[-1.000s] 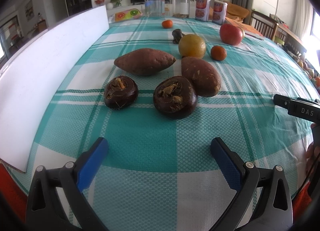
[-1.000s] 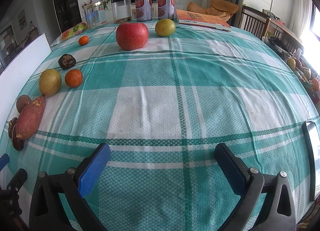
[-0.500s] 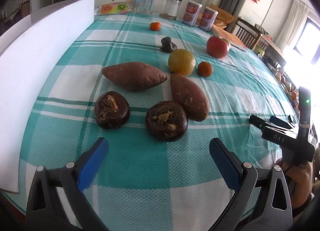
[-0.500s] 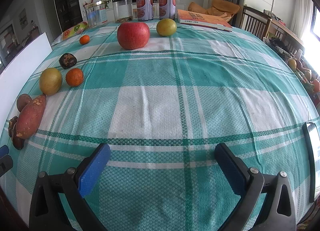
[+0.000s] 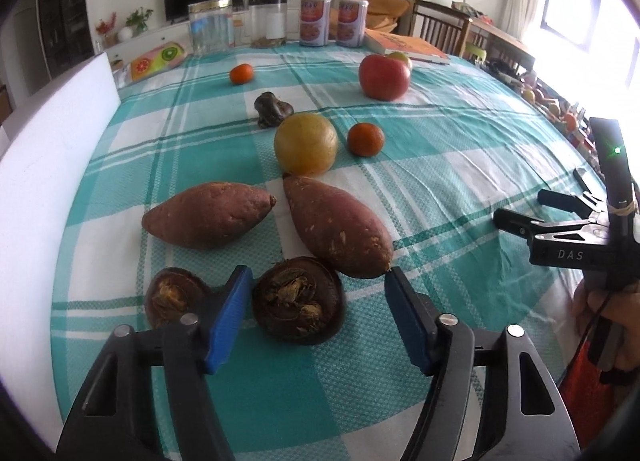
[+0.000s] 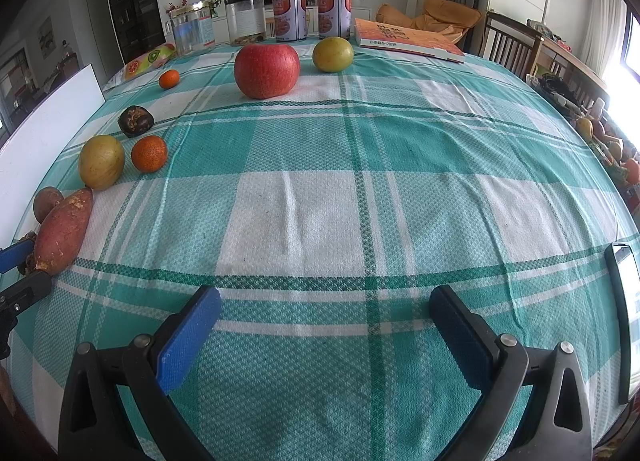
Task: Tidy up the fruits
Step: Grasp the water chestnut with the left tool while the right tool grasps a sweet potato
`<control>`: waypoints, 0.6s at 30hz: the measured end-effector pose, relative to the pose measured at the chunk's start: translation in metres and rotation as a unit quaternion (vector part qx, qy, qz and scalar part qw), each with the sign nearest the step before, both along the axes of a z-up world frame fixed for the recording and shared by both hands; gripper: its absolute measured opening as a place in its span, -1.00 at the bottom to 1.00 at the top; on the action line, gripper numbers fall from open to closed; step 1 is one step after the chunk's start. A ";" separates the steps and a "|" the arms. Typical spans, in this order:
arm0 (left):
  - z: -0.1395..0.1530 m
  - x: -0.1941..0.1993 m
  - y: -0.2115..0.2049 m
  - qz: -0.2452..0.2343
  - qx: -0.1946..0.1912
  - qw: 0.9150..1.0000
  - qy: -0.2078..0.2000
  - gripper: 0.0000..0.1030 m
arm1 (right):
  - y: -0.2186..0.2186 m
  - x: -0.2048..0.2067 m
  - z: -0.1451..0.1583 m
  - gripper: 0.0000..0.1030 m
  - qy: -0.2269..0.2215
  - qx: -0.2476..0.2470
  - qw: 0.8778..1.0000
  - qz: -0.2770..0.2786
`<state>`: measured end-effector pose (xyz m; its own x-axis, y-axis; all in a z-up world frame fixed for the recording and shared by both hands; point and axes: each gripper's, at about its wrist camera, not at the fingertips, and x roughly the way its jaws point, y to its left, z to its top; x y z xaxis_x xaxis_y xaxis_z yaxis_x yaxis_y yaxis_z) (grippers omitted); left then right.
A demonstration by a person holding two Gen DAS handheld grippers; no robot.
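Note:
My left gripper [image 5: 318, 317] is open, its blue pads on either side of a dark brown water chestnut [image 5: 298, 311]. A second water chestnut [image 5: 174, 299] lies left of it. Two sweet potatoes [image 5: 210, 215] [image 5: 338, 229] lie just beyond. Farther off are a yellow fruit [image 5: 306, 143], a small orange [image 5: 365, 139], a third dark chestnut [image 5: 272, 109], another small orange [image 5: 241, 73] and a red apple [image 5: 384, 77]. My right gripper [image 6: 324, 331] is open and empty over bare cloth; the apple [image 6: 267, 70] and a yellow-green fruit [image 6: 333, 54] lie far ahead.
A white board [image 5: 44, 165] stands along the table's left edge. Jars [image 6: 191, 34], two cans [image 6: 289, 15] and an orange book [image 6: 404, 39] line the far edge. A phone [image 6: 626, 321] lies at the right edge. The checked tablecloth [image 6: 360, 165] covers the table.
My left gripper moved forward and lower, bringing its pads around the nearer water chestnut. The right gripper stayed nearly still.

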<state>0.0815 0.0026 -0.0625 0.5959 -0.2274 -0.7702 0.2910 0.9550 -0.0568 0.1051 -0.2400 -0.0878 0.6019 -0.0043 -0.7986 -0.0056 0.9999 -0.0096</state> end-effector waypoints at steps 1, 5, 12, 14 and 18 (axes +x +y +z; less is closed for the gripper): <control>0.001 -0.004 -0.002 -0.001 0.009 1.000 -0.006 0.13 | -0.001 0.000 0.000 1.00 0.001 0.001 1.000 0.002; 0.006 -0.012 0.005 0.010 0.005 1.000 -0.003 -0.12 | 0.003 0.016 0.011 0.81 0.054 0.062 0.996 0.023; 0.012 -0.035 0.010 0.018 -0.002 1.000 0.006 -0.13 | 0.115 0.078 0.026 0.44 0.192 0.193 0.948 0.165; 0.013 -0.041 0.013 0.024 -0.008 1.000 0.006 -0.13 | 0.143 0.089 0.016 0.40 0.224 0.188 0.939 0.183; 0.018 -0.048 0.023 0.028 -0.034 0.999 0.004 -0.13 | 0.176 0.090 0.010 0.25 0.252 0.158 0.930 0.215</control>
